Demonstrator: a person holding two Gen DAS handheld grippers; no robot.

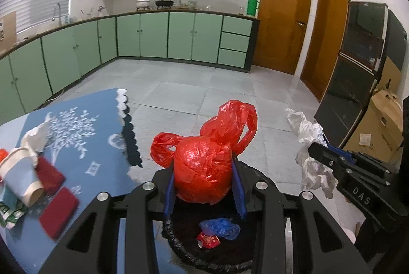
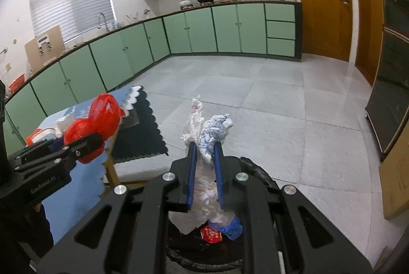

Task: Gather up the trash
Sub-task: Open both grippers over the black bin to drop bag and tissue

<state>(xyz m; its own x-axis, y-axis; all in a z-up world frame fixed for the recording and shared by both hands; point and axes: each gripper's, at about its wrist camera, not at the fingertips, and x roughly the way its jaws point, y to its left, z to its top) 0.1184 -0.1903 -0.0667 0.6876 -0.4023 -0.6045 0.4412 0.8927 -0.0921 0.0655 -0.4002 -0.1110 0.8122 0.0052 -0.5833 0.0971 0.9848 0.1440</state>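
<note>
My left gripper [image 1: 204,166] is shut on a crumpled red plastic bag [image 1: 204,159] and holds it above the black-lined trash bin [image 1: 179,243]. My right gripper [image 2: 205,148] is shut on a white crumpled plastic bag [image 2: 204,187] above the same bin [image 2: 258,176]. Inside the bin lie a blue wad [image 1: 221,226] and a red wrapper [image 1: 208,240]; both also show in the right wrist view, the wad [image 2: 234,229] and the wrapper [image 2: 211,234]. The right gripper with its white bag [image 1: 310,151] shows at the right of the left wrist view. The left gripper with the red bag [image 2: 99,120] shows at the left of the right wrist view.
A table with a blue patterned cloth [image 1: 76,135] stands left of the bin. On it lie a paper cup [image 1: 21,176], red pieces [image 1: 58,210], tissue [image 1: 35,135] and a green wrapper [image 1: 10,212]. Green cabinets [image 1: 153,33], wooden doors [image 1: 281,23] and a dark cabinet [image 1: 358,64] ring the tiled floor.
</note>
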